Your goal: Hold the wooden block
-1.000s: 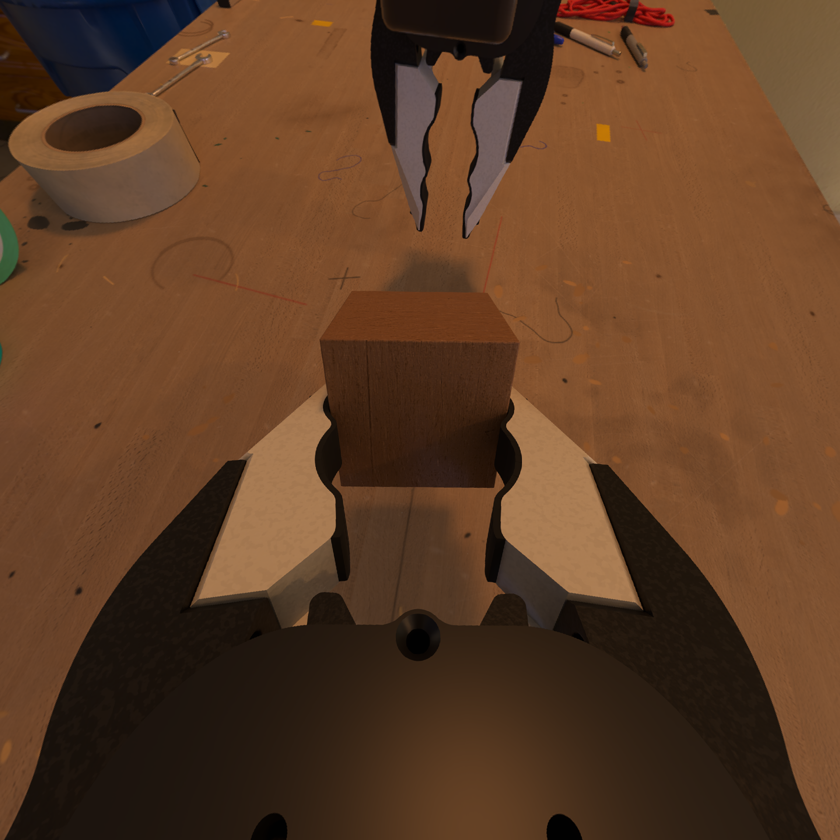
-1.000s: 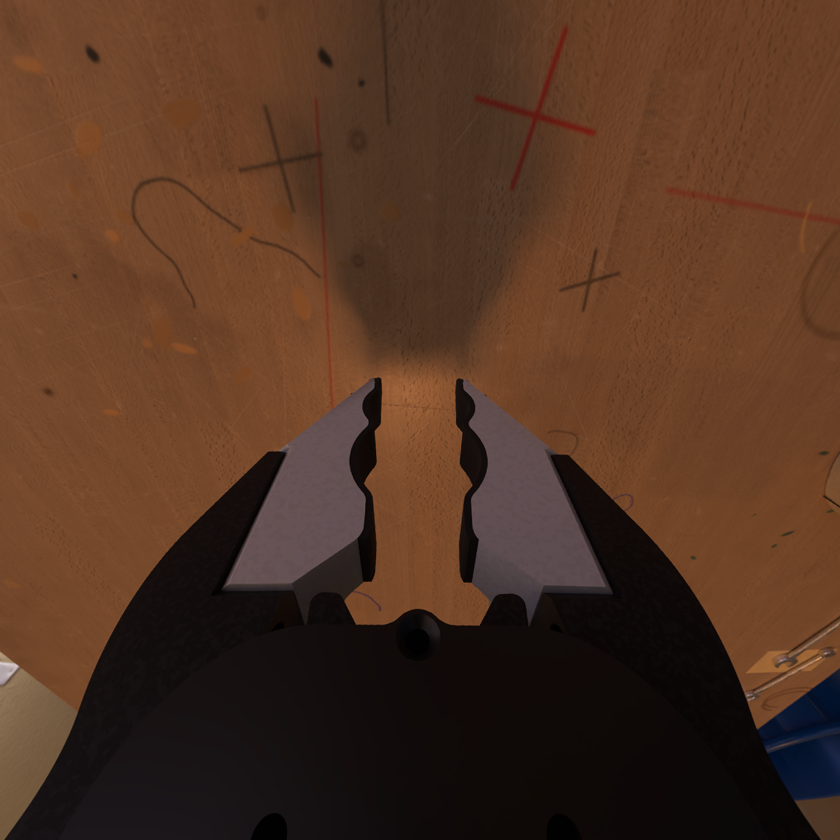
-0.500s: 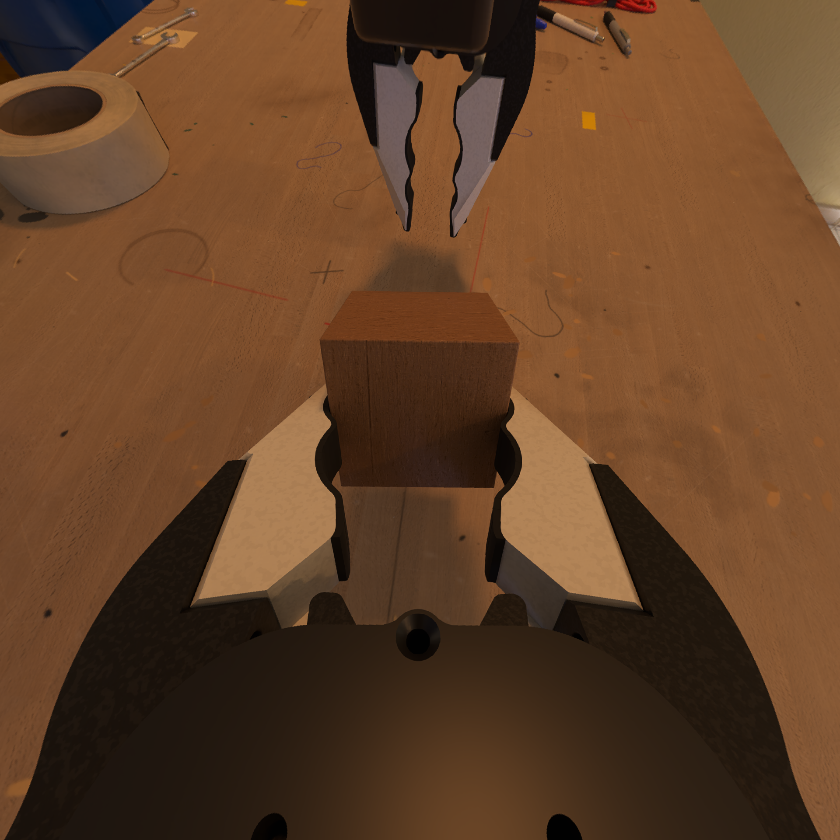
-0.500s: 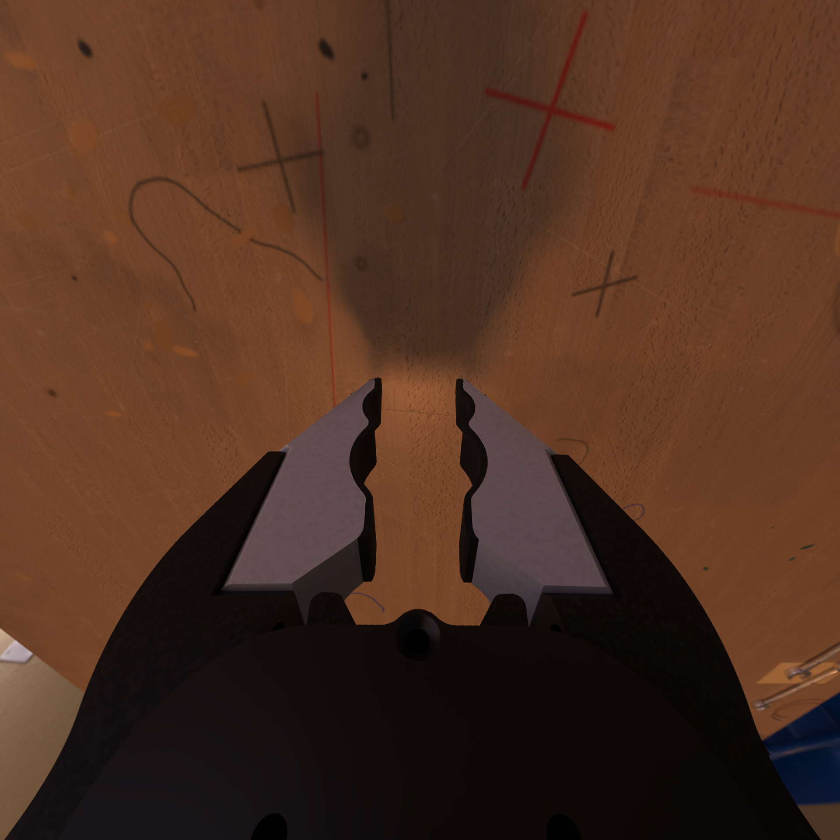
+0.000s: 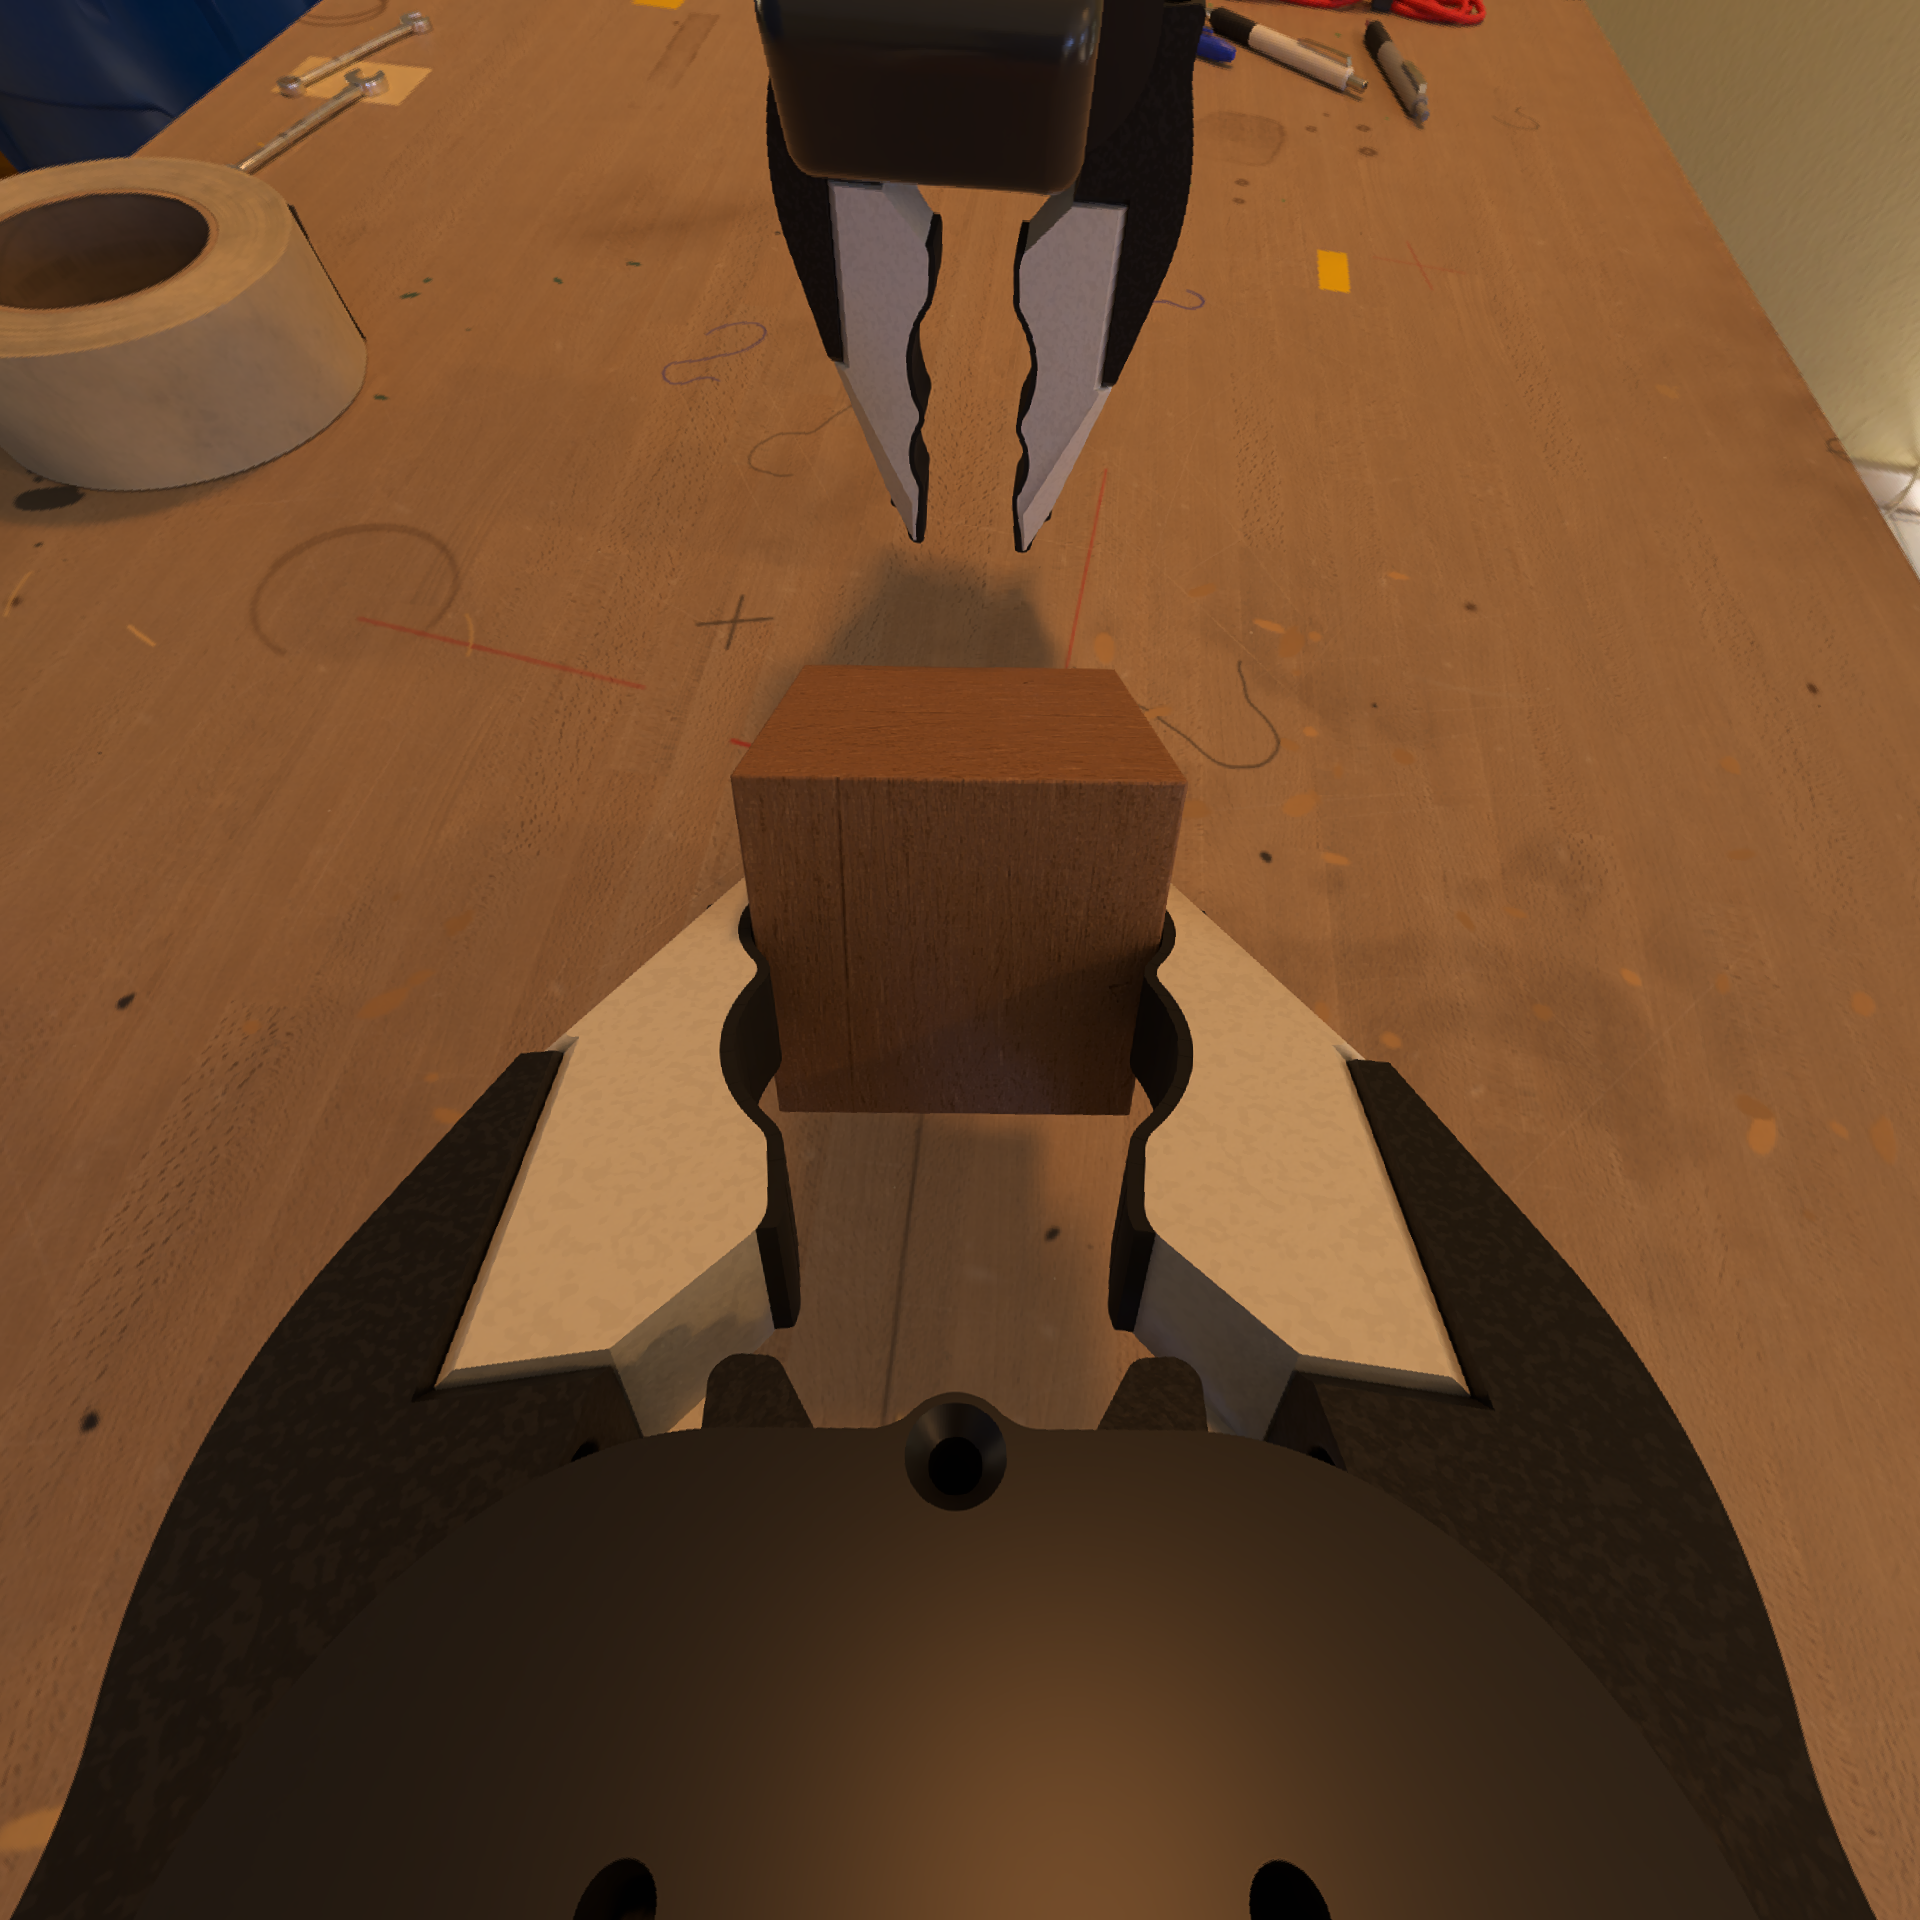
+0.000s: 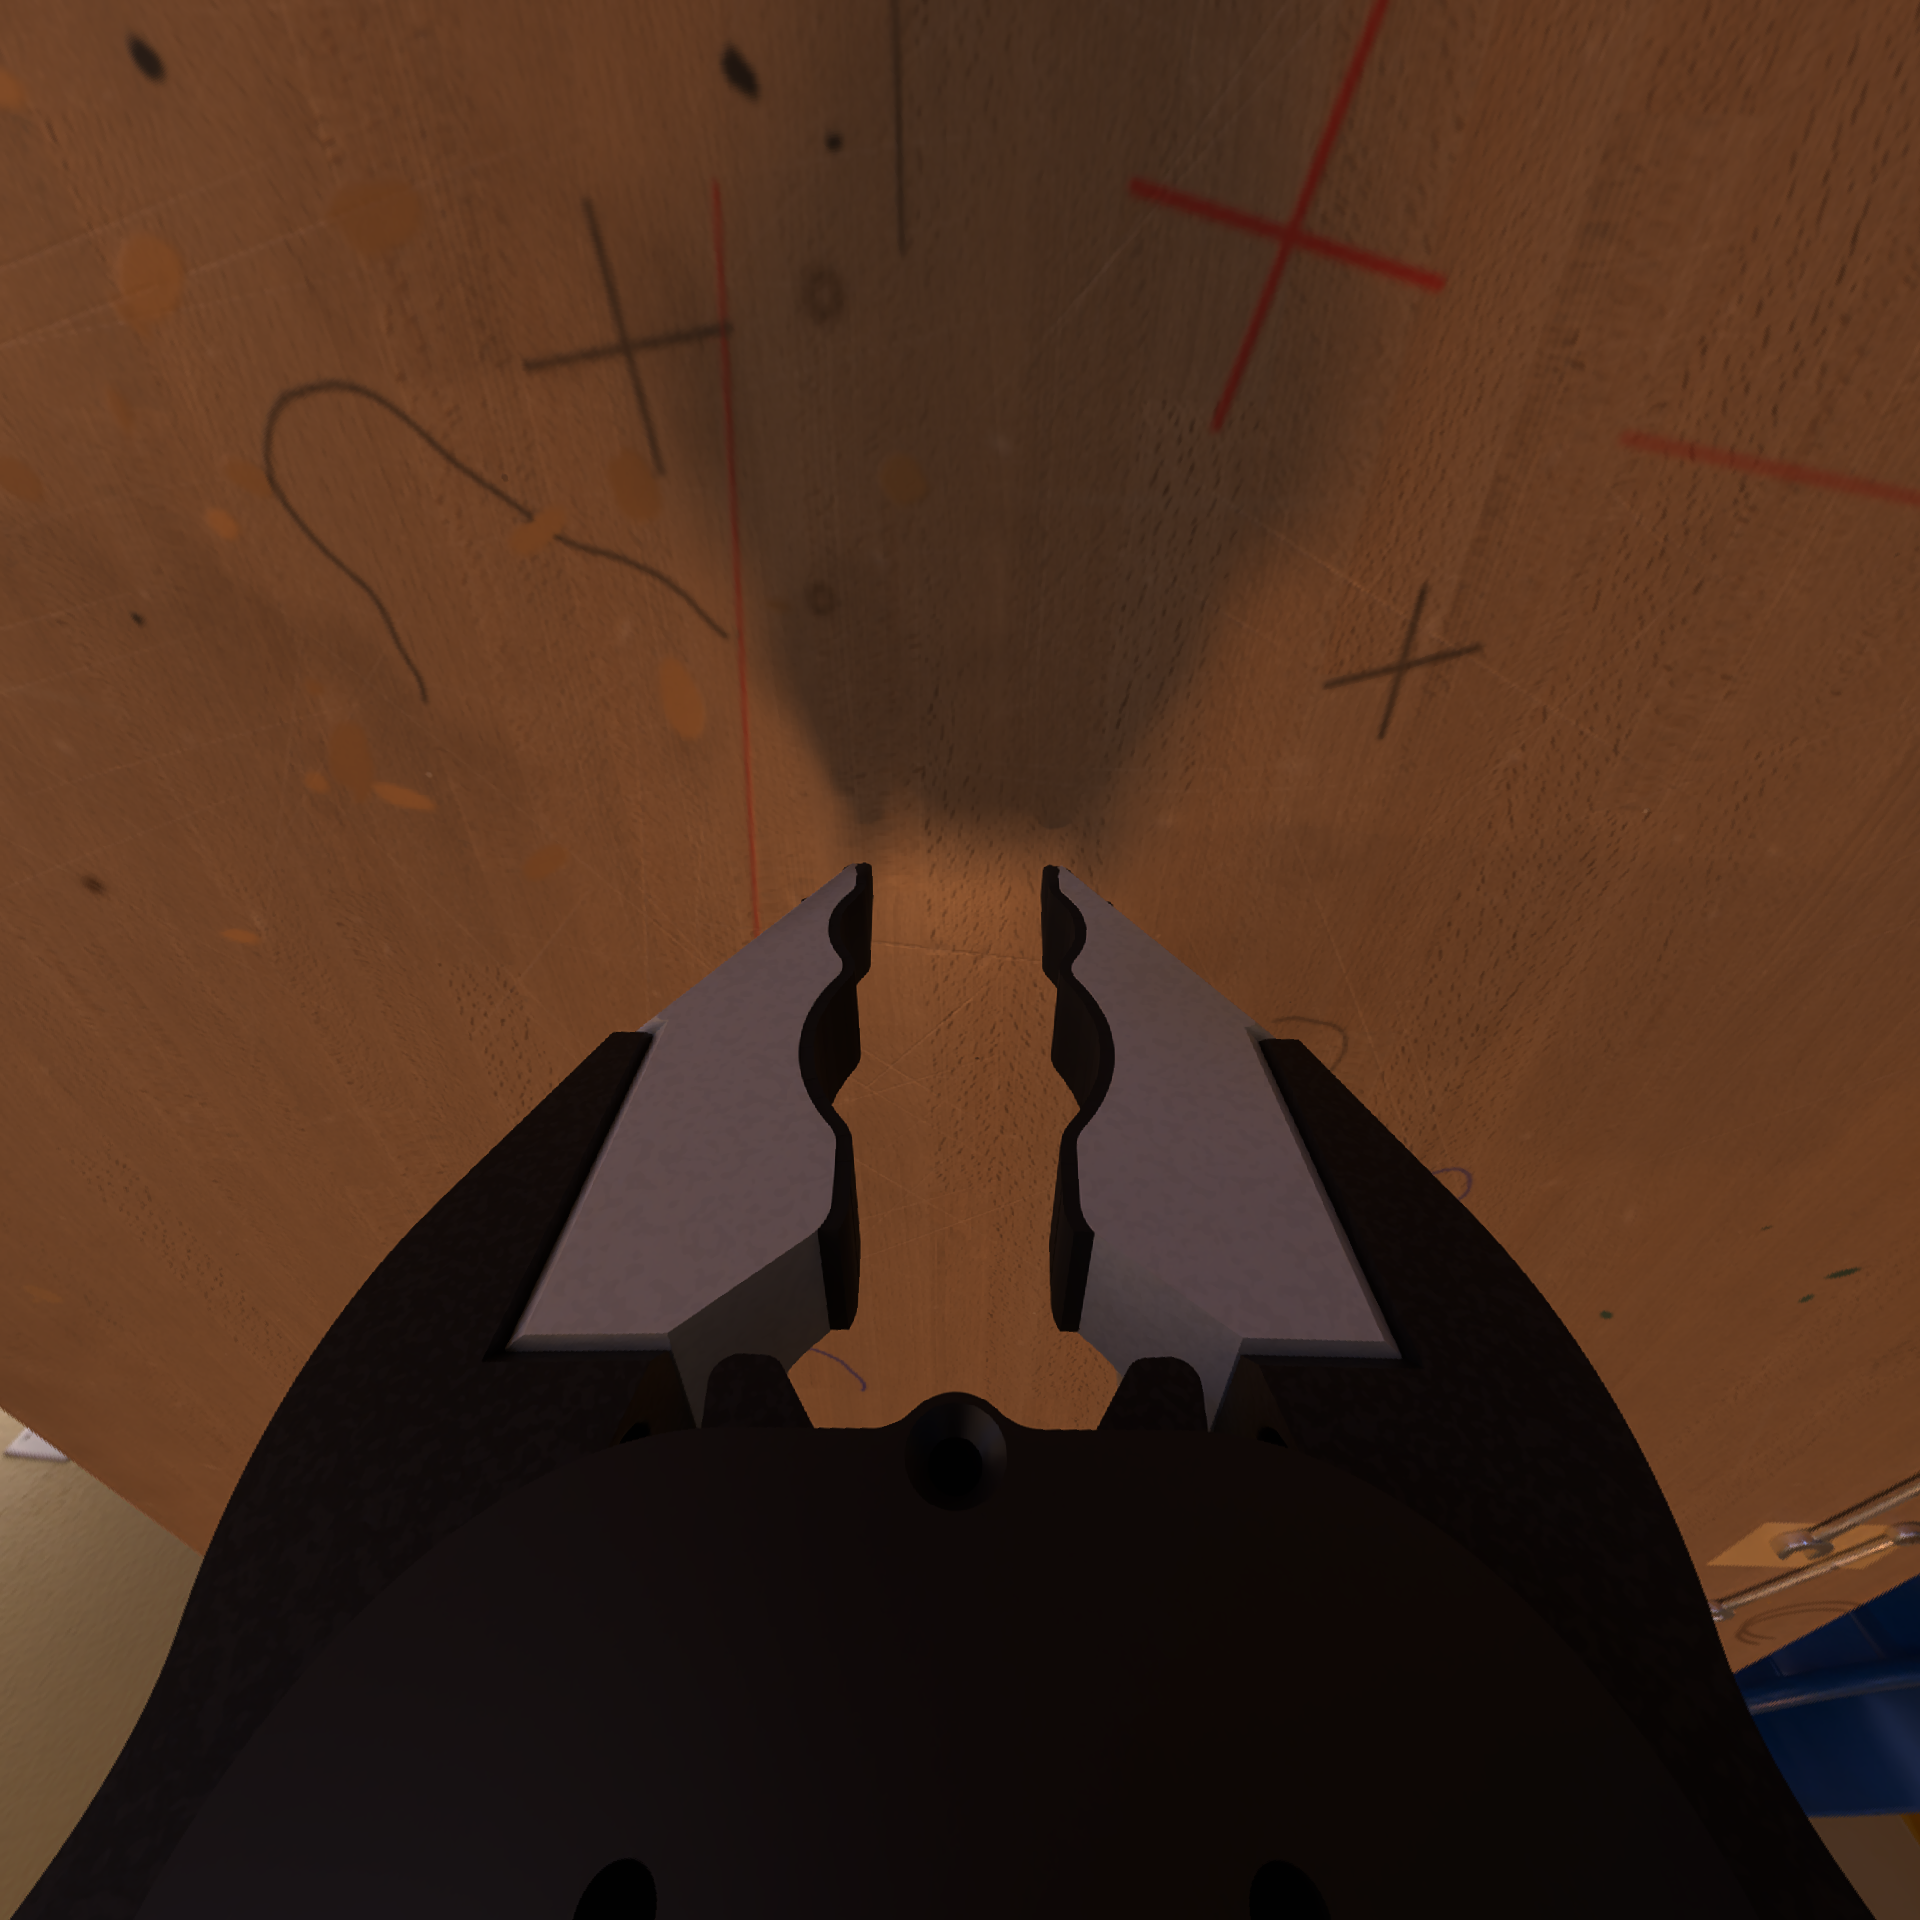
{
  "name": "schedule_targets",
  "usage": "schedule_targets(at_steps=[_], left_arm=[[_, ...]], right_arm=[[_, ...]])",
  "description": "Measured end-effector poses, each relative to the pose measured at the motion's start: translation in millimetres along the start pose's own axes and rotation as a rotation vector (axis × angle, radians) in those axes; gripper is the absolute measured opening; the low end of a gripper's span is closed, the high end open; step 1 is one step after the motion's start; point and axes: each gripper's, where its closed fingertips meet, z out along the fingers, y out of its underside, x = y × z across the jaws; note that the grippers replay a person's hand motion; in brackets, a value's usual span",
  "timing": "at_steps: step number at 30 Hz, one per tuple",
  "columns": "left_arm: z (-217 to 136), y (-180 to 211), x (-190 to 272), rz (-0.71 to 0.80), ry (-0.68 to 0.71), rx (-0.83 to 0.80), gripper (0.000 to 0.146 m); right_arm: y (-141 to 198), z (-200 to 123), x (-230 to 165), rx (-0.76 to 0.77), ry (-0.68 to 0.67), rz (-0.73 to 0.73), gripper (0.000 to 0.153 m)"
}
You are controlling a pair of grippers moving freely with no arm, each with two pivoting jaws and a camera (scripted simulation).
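My left gripper (image 5: pixel 956 925) clamps the wooden block (image 5: pixel 956 883) at frame centre, above the workbench (image 5: pixel 1455 831). My right gripper (image 6: pixel 956 883), fingers parted and empty, points down beyond it.

No readable text, label, brand or number shows in either view. The only signs are hand-drawn marks on the bench (image 5: pixel 1455 935): a black cross (image 5: pixel 734 621) at 10 o'clock from the block (image 5: pixel 956 914), and a red cross (image 6: pixel 1288 237) at 1 o'clock in the right wrist view.
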Motion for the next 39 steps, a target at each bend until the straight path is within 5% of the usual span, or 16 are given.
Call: schedule_targets(at_steps=[22,28,33,39], left_arm=[[1,1,0,0.004,0.006,0.004,0.068],[1,1,0,0.003,0.006,0.010,0.068],[3,1,0,0.001,0.009,0.008,0.068],[2,-1,0,0.005,0.010,0.018,0.068]], right_arm=[[1,1,2,0.045,0.012,0.037,0.033],[10,-40,8,0.076,0.042,0.109,0.033],[64,-107,22,0.050,0.063,0.299,0.033],[180,-167,36,-0.013,0.046,0.702,0.033]])
